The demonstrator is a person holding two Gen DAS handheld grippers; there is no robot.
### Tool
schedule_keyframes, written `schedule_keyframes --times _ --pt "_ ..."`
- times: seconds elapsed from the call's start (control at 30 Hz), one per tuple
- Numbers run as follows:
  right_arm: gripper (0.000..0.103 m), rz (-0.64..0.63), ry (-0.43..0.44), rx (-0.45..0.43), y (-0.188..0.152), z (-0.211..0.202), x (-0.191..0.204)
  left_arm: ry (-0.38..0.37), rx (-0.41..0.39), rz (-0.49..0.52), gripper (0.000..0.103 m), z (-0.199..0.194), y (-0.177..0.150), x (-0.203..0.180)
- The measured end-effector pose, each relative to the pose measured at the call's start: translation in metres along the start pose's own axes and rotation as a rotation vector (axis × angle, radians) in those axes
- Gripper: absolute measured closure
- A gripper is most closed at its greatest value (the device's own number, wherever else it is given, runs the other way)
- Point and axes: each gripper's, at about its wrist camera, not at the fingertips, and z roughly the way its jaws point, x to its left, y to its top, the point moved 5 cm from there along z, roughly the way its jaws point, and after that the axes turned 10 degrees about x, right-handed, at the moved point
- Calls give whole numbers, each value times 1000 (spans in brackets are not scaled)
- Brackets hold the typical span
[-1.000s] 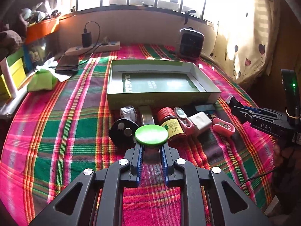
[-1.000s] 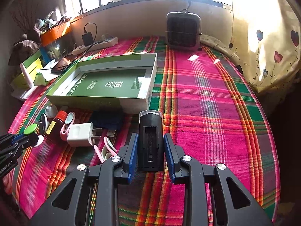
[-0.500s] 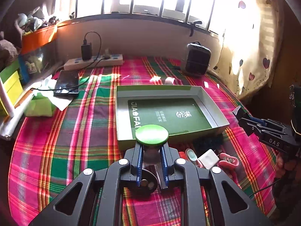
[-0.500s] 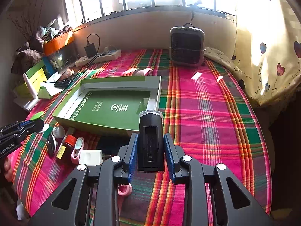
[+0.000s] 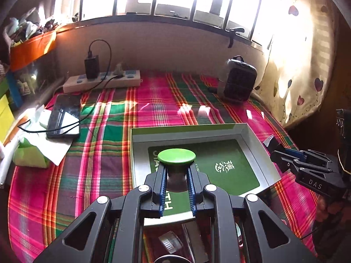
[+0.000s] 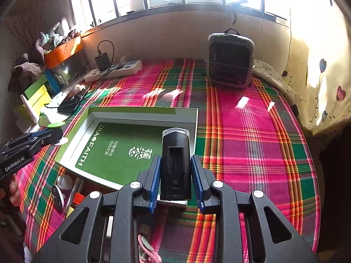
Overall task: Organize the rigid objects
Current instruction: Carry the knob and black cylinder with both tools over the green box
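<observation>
My left gripper (image 5: 176, 175) is shut on a small jar with a green lid (image 5: 176, 156) and holds it over the near left part of the open green box (image 5: 245, 131). My right gripper (image 6: 175, 171) is shut on a black oblong device (image 6: 174, 162) and holds it above the box's near right corner (image 6: 193, 118). The right gripper also shows in the left wrist view (image 5: 283, 153), and the left gripper with the green lid in the right wrist view (image 6: 52, 133). Several small items (image 6: 63, 186) lie on the plaid cloth in front of the box.
A power strip (image 5: 103, 81) with a black charger, a phone (image 5: 64, 114) and a tissue pack (image 5: 30, 153) lie at the back left. A small black heater (image 6: 230, 59) stands at the back right. A curtain hangs on the right.
Both grippers have risen and moved forward from the row of small items to above the green box, each still holding its object.
</observation>
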Motion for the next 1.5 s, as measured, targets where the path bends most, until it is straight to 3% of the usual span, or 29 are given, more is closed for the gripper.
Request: schedule_keyframes --times 0.53,1.5 --pt "74 -8 -10 91 31 60 4 -13 119 25 86 70 27 2" --pt "74 -55 -46 113 39 85 13 15 151 56 86 96 27 0"
